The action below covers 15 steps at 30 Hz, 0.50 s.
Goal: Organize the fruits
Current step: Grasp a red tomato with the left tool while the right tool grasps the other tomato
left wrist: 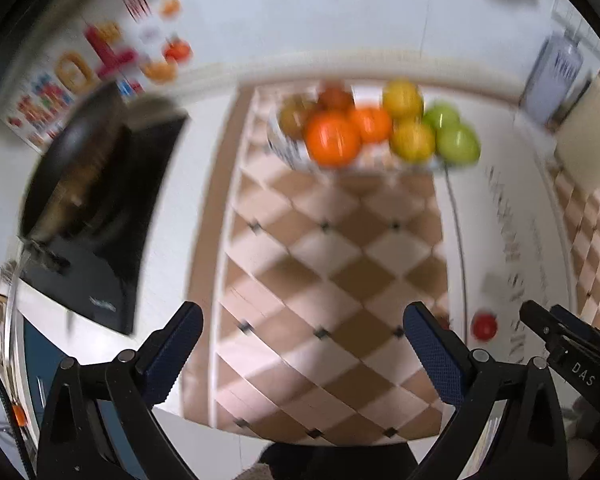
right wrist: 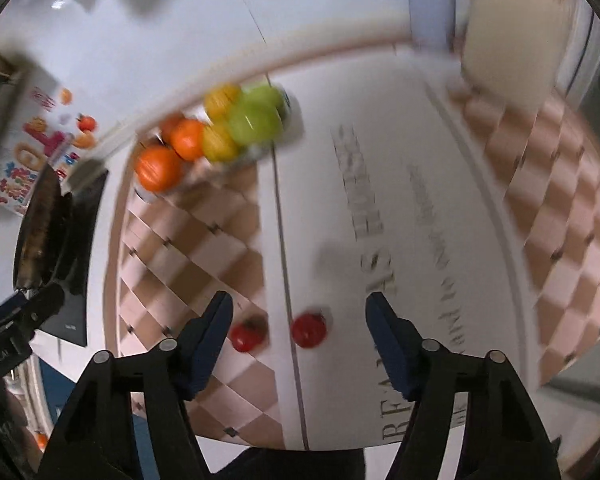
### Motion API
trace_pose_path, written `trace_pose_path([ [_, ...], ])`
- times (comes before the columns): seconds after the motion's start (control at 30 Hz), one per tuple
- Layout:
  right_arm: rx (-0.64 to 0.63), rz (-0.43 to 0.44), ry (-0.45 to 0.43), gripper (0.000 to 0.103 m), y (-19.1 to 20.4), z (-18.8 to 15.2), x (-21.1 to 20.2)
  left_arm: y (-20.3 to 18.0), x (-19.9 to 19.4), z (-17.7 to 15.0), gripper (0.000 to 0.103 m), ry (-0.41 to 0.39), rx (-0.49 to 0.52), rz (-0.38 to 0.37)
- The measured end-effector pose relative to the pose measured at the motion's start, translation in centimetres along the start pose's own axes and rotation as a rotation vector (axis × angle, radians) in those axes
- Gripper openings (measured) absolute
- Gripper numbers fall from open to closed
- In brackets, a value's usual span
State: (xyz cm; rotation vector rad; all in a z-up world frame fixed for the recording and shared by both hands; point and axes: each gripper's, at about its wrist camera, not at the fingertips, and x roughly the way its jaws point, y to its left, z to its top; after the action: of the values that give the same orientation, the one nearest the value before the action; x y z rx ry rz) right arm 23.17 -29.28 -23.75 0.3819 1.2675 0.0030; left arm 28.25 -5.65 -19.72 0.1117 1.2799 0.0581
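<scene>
Here, two small round red fruits lie loose on the near part of the tablecloth: one (right wrist: 309, 330) on its white lettered band, the other (right wrist: 247, 334) just left of it on the brown-and-cream diamond-checked cloth (right wrist: 204, 240). Far behind them a white patterned bowl (left wrist: 284, 148) is heaped with two orange fruits (left wrist: 332, 138), yellow ones (left wrist: 412, 140) and green apples (left wrist: 458, 144). The right gripper (right wrist: 300, 340) hangs over the red pair with its blue-padded jaws apart, pinching nothing. The left gripper (left wrist: 302, 344) is spread wide above bare checked cloth, empty. A black frying pan (left wrist: 76, 168) sits on a dark cooktop (left wrist: 100, 280) at the far left.
</scene>
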Motion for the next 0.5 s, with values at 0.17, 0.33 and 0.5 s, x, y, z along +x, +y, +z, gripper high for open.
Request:
trace_pose_path([
  [0.17,0.012,0.015,0.078,0.063,-1.0,-1.4,4.2,-1.5,4.1,-0.8,0.103,0.114,0.012,-0.023],
  [0.33,-0.016,0.025,0.093,0.043,-0.7,-1.4,6.6,-2.8,5.8,-0.7,0.103,0.158,0.023,-0.063],
  [0.5,-0.089,0.015,0.043,0.031,0.6,-1.3,6.5,-4.7,6.4,-0.6,0.103,0.175,0.063,-0.124],
])
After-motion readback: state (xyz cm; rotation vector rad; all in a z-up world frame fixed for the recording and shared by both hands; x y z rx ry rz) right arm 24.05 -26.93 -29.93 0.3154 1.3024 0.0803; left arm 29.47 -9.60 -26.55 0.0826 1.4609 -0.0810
